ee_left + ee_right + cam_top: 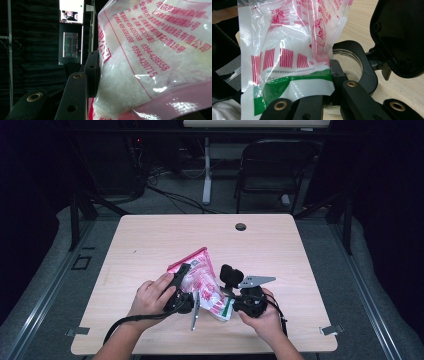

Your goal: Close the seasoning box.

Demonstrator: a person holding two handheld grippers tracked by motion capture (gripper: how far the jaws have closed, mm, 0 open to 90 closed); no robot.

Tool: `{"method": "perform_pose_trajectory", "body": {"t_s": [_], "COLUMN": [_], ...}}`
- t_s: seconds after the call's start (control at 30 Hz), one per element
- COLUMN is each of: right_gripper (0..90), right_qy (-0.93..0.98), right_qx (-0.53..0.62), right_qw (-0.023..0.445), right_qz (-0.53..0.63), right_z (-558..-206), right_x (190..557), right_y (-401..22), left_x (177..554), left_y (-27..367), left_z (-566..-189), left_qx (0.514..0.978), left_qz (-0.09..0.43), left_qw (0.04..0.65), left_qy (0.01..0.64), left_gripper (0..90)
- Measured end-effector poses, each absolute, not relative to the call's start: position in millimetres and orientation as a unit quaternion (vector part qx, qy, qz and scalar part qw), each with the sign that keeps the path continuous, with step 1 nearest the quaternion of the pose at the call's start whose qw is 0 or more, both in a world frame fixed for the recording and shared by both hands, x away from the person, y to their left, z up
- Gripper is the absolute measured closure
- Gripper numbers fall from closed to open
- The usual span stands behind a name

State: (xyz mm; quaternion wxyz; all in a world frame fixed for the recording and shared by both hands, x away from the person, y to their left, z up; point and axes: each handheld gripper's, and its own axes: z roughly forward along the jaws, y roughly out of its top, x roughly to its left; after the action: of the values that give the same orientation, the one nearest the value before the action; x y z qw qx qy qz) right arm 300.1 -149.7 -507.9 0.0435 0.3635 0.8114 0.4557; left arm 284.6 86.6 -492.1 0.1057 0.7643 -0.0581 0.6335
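Note:
A clear plastic bag with red print and white grains hangs tilted over the table's front middle. My left gripper is shut on its upper part. In the left gripper view the bag presses against one jaw's pad and hides the other jaw. My right gripper is shut on a glass jar with a black collar. The jar's black flip lid stands open. In the right gripper view the bag's green and white lower end hangs right beside the jar's mouth and covers the left jaw of my right gripper.
The wooden table has a round cable hole near its far edge. Beyond it a black chair and a white desk leg stand on the grey floor. A lit monitor glows in the dark at the left gripper view's top.

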Motion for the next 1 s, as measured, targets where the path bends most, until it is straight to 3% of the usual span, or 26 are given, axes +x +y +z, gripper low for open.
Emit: {"method": "perform_pose_trajectory", "body": {"t_s": [1.0], "right_gripper": [89.6], "right_qy": [0.811], "right_qx": [0.366], "right_qw": [0.044], "right_qz": [0.455], "right_z": [-509.5], "right_x": [300.3], "right_y": [-147.5], "left_x": [283.7], "left_y": [85.2], "left_z": [-488.7], "left_qx": [0.763], "left_qz": [0.635], "left_qw": [0.106], "left_qy": [-0.058], "left_gripper": [64.8]}}
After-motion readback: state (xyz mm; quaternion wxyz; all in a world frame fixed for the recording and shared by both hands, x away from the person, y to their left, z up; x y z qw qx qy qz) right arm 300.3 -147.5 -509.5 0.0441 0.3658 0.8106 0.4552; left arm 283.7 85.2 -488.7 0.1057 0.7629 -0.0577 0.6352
